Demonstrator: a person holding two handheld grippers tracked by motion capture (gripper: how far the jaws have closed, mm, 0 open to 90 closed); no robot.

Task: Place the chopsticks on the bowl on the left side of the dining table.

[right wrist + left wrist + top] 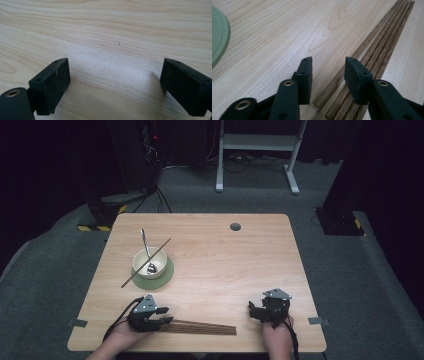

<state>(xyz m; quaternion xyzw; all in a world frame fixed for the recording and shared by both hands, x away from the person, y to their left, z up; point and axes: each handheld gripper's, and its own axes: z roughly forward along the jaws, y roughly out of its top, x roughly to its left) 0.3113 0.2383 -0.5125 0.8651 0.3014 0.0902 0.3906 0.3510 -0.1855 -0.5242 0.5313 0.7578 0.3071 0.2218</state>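
Hovering low over the near edge of the wooden table [225, 255], the left gripper [328, 68] is pointing its parted jaws at the end of a row of dark wooden chopsticks [384, 42]. In the high view the row of chopsticks [200, 326] is lying flat along the front edge, running from the left gripper [167, 320] toward the middle of the table. In the left gripper view the sticks are lying side by side and touching, with one stick sitting just left of the rest and passing up between the jaws, while the right jaw is standing over the main row.

These sticks are looking light, thin, stiff and smooth, so they are likely to roll or slide, and a pinch may catch more than one. Taking the outer stick near its end, across its width, seems the safest hold; pressing down first could scatter the neighbours.

The right gripper [260, 312] is resting near the front right of the table, well apart from the sticks, its jaws spread wide over bare wood and holding nothing.

Farther back on the left, a cream bowl [149, 263] is sitting on a green saucer [167, 276] with a metal spoon [145, 242] inside and a single chopstick [162, 245] lying across its rim.
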